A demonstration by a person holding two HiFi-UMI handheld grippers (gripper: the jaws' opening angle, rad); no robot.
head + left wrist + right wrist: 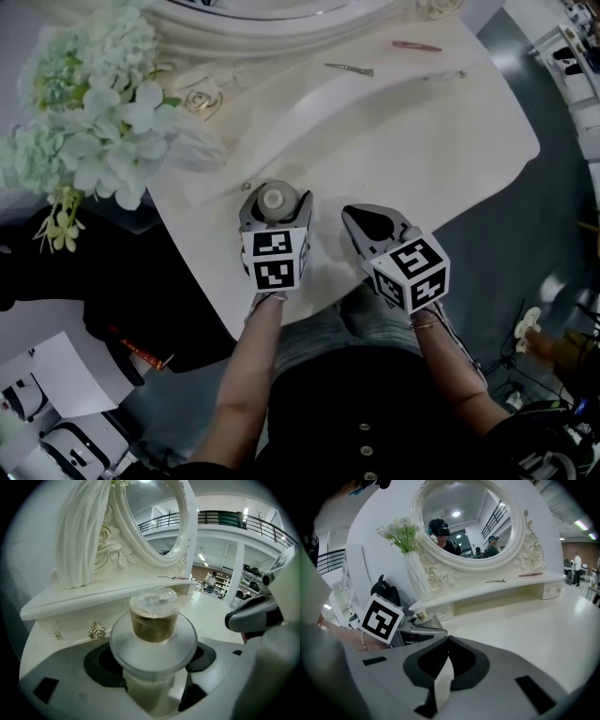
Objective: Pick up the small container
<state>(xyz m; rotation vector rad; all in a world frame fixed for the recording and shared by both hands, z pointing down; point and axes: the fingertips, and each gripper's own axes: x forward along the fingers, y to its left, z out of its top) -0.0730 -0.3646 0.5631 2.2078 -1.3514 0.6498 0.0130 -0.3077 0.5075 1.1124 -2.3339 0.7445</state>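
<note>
The small container (277,199), a frosted white jar with a wide round collar and a gold cap (153,620), stands upright between the jaws of my left gripper (276,204), which is shut on its lower body (151,681). It sits over the white vanity table (441,150) near the front edge; whether it touches the top I cannot tell. My right gripper (373,225) is just to the right of it, apart from it, with its jaws shut (446,640) on nothing. The left gripper's marker cube (382,618) shows in the right gripper view.
A white oval mirror (466,520) with a raised shelf (108,595) stands at the table's back. Hair clips (350,68) lie on the shelf. White flowers (98,122) stand at the back left. A gold drawer knob (97,630) faces the front.
</note>
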